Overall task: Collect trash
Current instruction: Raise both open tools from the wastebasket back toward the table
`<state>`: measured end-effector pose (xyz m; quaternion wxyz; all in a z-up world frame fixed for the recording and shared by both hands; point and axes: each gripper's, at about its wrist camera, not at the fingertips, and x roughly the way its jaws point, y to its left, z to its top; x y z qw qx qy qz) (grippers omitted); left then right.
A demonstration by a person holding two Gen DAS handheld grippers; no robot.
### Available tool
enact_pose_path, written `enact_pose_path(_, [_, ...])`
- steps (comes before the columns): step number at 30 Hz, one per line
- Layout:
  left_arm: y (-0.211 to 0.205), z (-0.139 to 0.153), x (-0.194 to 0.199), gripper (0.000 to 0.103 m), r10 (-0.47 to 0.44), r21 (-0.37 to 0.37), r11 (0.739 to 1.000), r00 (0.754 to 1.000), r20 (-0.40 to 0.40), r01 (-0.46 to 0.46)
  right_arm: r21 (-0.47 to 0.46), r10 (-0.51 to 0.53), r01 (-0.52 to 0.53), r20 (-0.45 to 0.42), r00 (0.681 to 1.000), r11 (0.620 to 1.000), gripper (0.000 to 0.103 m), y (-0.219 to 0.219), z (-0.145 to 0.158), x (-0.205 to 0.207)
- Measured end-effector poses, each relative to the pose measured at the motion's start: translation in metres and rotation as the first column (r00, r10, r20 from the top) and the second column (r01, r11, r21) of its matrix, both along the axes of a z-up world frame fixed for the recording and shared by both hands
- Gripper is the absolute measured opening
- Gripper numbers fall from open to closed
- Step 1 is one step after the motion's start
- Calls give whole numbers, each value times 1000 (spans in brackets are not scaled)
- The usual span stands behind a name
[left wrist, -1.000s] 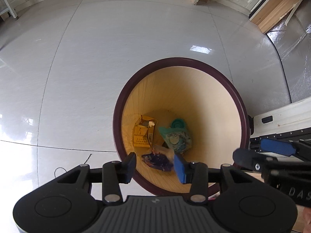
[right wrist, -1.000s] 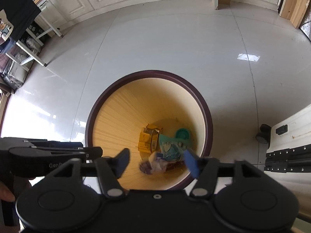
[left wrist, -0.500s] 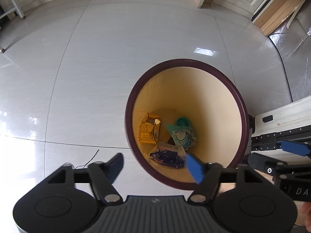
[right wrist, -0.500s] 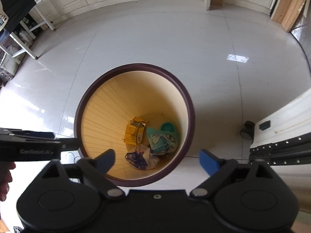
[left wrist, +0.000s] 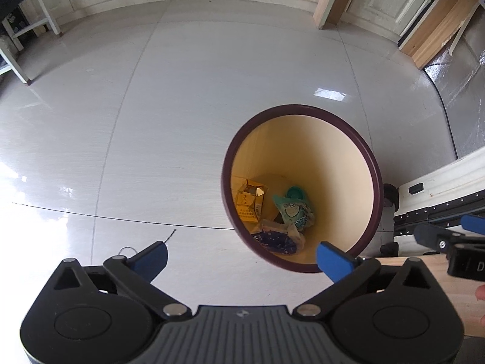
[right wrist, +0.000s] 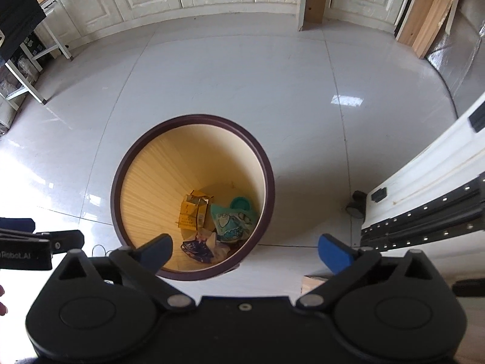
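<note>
1. Clearly, your left gripper and right gripper had just been spreading wide, nothing between their jaws.
2. Yellow carton, teal pouch and dark blue wrapper lay inside the round, maroon-rimmed wooden bin.
3. Swinging low beside that bin, you risked tipping it.
</note>
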<state>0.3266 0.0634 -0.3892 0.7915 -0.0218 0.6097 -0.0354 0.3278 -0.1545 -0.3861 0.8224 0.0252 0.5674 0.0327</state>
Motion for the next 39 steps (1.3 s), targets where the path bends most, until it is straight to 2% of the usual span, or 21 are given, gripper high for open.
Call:
enact_pose_path(10, [8,47,-33,103,25,-1,1000,997,74,-25,-17,3,-2,60,998,1000,103,-1,39,-28])
enact_pose_path(19, [20,105,-72,103,66,-18,998,978,198,-64,-19,29,-26,170,985,999,103,9,90,-58])
enact_pose_path(28, [29,166,-111,103,97,-50,995,940,328,-85,-20,55,-51,311,949,998,103,16,155,-90])
enact_pose_path(39, [38,245,-151,103,124,-55,992,862,491,-112,-38,94,-86,476,874,996,103,28,237,-125])
